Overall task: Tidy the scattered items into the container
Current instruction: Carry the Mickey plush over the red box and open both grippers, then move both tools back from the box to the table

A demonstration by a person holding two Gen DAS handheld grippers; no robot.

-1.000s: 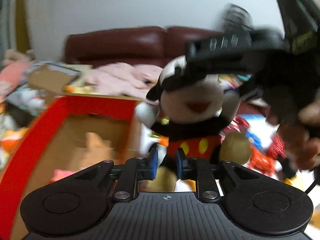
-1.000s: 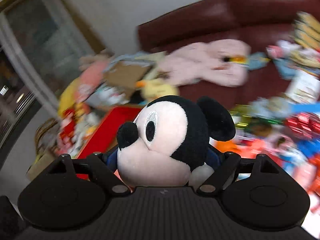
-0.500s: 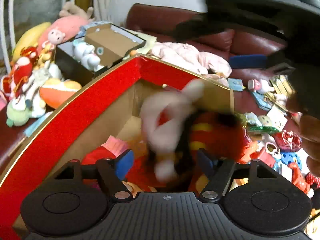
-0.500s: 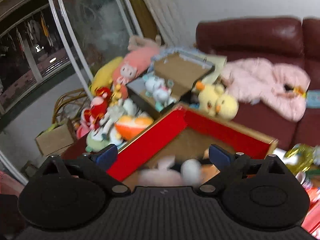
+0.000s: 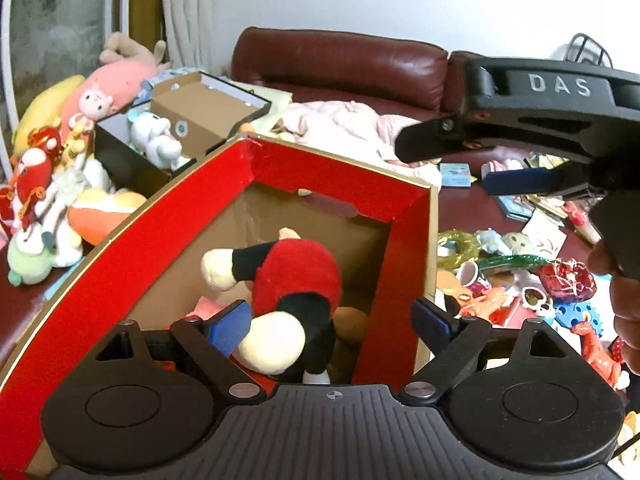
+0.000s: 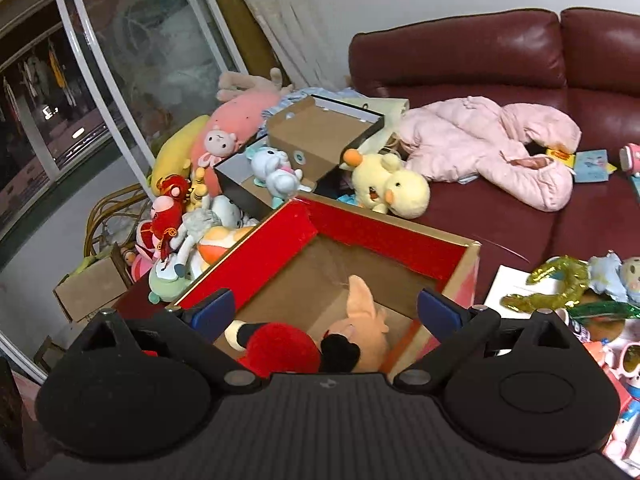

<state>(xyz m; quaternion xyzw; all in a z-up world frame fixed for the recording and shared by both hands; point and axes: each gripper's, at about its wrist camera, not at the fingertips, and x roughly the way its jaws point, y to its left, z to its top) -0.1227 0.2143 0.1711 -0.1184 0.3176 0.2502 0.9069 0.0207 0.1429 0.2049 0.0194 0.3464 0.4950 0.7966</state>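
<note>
A Mickey Mouse plush [image 5: 288, 296] lies head down inside the red cardboard box [image 5: 336, 176]; its red shorts also show in the right wrist view [image 6: 280, 346]. My left gripper [image 5: 332, 318] is open and empty just above the box. My right gripper [image 6: 324, 308] is open and empty over the same box [image 6: 384, 236]; it also shows in the left wrist view at the upper right [image 5: 520, 180]. A peach plush [image 6: 364, 316] lies in the box beside Mickey.
Scattered small toys [image 5: 520, 280] lie right of the box. A yellow duck plush [image 6: 388, 188] and a pink jacket [image 6: 492, 148] lie on the maroon sofa [image 6: 480, 52]. A shoebox [image 6: 316, 132] and several plush toys [image 6: 176, 208] crowd the left.
Both grippers carried the Mickey plush over the red box and opened. The plush dropped in and now lies still inside.
</note>
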